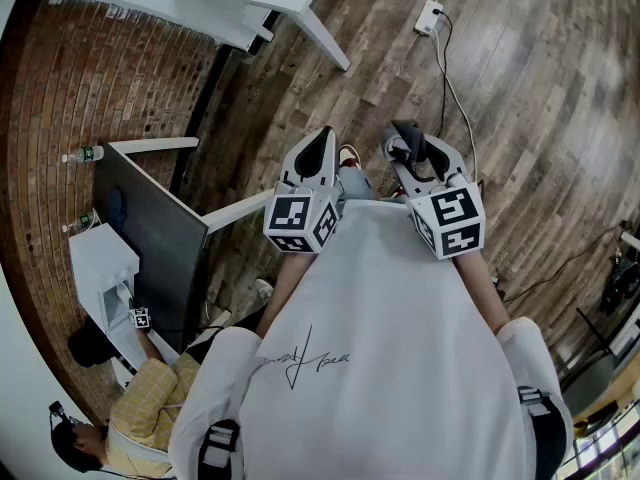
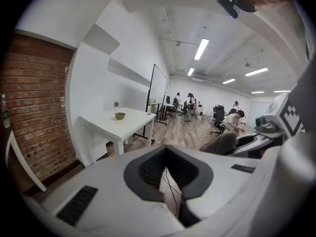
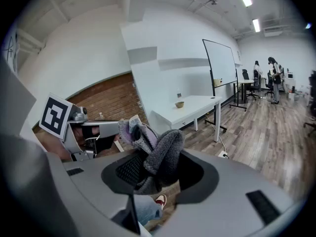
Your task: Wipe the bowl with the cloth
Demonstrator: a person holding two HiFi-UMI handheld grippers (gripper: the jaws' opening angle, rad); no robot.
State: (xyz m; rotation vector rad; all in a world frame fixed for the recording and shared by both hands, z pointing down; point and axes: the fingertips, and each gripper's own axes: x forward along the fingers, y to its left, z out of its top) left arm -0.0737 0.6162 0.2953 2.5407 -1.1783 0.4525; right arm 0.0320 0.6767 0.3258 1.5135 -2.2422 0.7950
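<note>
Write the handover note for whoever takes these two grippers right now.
Left gripper: shut, nothing between its jaws.
Right gripper: shut on the grey cloth, which is bunched up between its jaws.
The bowl sits on the white table by the wall, well away from both grippers. The person stands on the wooden floor, not at the table.
Done: the cloth is in the gripper.
Left: get to the table, bring the cloth to the bowl and wipe it. No wiping has begun.
</note>
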